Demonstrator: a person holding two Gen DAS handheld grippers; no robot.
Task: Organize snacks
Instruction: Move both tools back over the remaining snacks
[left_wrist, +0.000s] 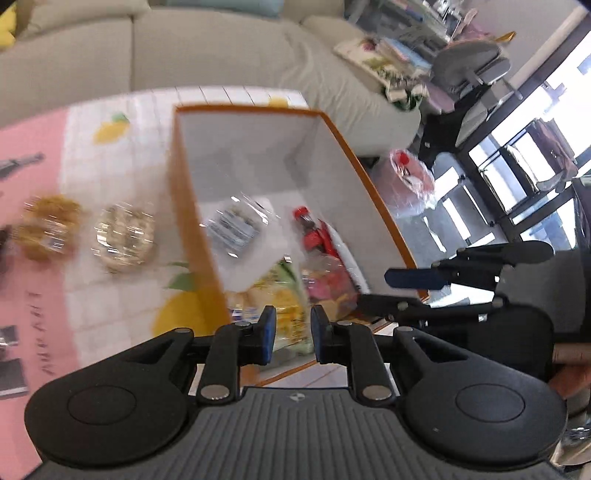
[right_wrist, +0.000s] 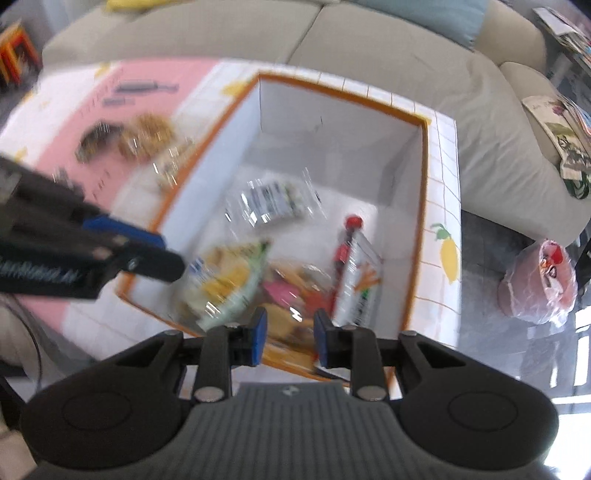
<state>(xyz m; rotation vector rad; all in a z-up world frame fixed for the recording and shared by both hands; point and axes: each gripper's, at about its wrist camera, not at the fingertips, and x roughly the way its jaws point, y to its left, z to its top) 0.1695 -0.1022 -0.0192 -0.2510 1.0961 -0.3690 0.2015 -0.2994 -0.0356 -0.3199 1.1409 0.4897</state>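
Lettering on pink mat (left_wrist: 33, 229) blurred, unreadable

No legible text; printing on snack packets blurred

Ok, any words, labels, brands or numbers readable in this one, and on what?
No text can be read here.
Pink mat: dark lettering, too blurred to read.
Left gripper: white lettering along its side, smeared by motion, unreadable.
Clear packet: printed label, blurred, unreadable.
White packet: coloured print, no legible words.
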